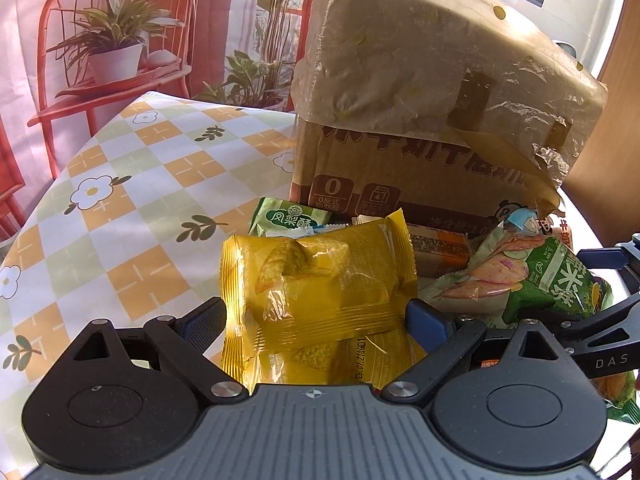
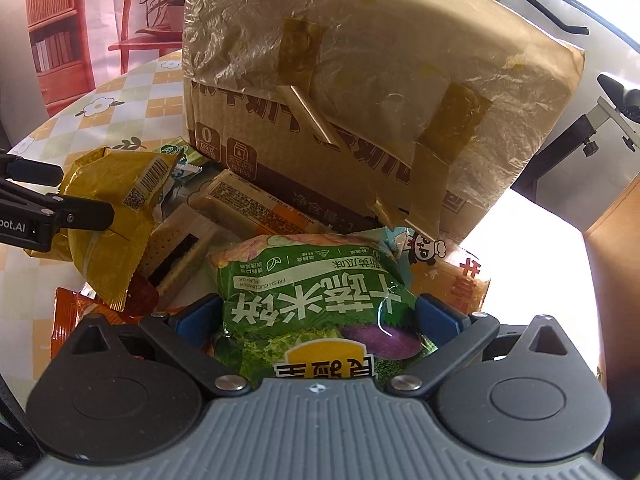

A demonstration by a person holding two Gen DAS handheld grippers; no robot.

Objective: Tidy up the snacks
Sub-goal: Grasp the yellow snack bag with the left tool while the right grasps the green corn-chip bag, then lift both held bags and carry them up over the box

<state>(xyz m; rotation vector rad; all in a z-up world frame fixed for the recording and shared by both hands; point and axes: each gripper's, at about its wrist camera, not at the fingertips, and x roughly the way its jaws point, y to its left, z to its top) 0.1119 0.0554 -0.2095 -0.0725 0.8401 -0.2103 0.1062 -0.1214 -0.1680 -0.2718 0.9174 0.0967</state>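
Observation:
My left gripper [image 1: 316, 316] is shut on a yellow snack packet [image 1: 320, 280] and holds it over the open cardboard box [image 1: 400, 176]. The packet also shows in the right wrist view [image 2: 108, 224], at the left. My right gripper [image 2: 320, 312] is shut on a green rice-cracker bag [image 2: 316, 296], also over the box; the bag shows at the right in the left wrist view [image 1: 560, 280]. Inside the box lie a green pastry packet [image 1: 288, 218], a tan wrapped bar [image 2: 248, 204] and a cracker sandwich pack [image 2: 180, 256]. The box's taped flap [image 2: 360, 60] stands up behind them.
The box sits on a round table with a checked floral cloth [image 1: 132, 184]. An orange snack packet [image 2: 76, 320] lies at the lower left of the right wrist view. A red chair with a potted plant [image 1: 116, 52] stands beyond the table.

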